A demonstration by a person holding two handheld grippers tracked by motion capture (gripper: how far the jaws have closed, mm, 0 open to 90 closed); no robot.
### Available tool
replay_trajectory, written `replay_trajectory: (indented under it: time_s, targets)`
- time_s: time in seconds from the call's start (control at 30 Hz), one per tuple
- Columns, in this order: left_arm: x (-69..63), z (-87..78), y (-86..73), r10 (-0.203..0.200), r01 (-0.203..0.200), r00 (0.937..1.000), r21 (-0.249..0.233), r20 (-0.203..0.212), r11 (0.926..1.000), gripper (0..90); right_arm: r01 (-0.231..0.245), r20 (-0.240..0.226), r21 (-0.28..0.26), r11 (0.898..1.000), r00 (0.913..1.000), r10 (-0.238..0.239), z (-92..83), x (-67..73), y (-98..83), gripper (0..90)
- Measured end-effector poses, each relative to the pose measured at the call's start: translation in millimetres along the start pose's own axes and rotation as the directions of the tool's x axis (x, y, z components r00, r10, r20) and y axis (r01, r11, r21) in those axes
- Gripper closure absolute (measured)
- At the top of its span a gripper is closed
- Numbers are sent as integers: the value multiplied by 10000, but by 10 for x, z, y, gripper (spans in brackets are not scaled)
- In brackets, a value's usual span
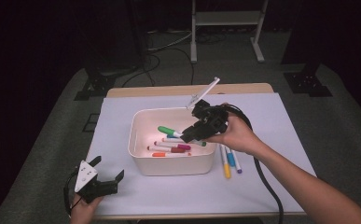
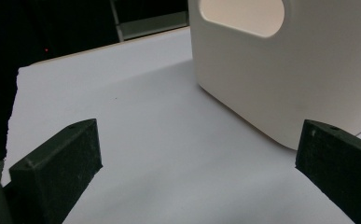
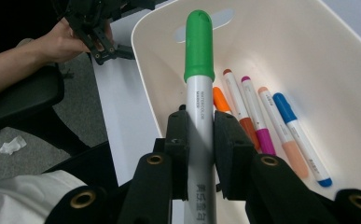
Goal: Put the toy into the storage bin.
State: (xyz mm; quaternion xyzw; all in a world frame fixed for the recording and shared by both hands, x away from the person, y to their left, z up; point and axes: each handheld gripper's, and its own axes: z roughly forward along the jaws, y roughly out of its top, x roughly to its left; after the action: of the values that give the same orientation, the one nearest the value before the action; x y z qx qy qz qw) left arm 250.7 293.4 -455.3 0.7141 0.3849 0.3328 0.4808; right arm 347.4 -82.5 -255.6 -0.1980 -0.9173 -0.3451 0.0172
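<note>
Left gripper [image 1: 104, 176]: near the bin's [image 1: 141, 161] front-left corner, jaws apart, empty. Right gripper [image 3: 200, 140]: over the bin's right rim, jaws clamped on green-capped marker [image 3: 199, 65]; long axis runs forward from jaws, above markers lying inside.
</note>
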Motion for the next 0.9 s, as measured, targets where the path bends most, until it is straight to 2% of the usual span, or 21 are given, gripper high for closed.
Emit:
replay_trajectory:
  time_s: [0.5,0.9]
  targets:
    - [1,0,-1,-3,4,10000,-49,54,10000,0,95,-576,716,9974,9983,-54,450,-76,135,759]
    - [2,-2,-2,12,-11,10000,-60,80,10000,0,252,-948,1472,9888,9954,-112,799,-138,173,759]
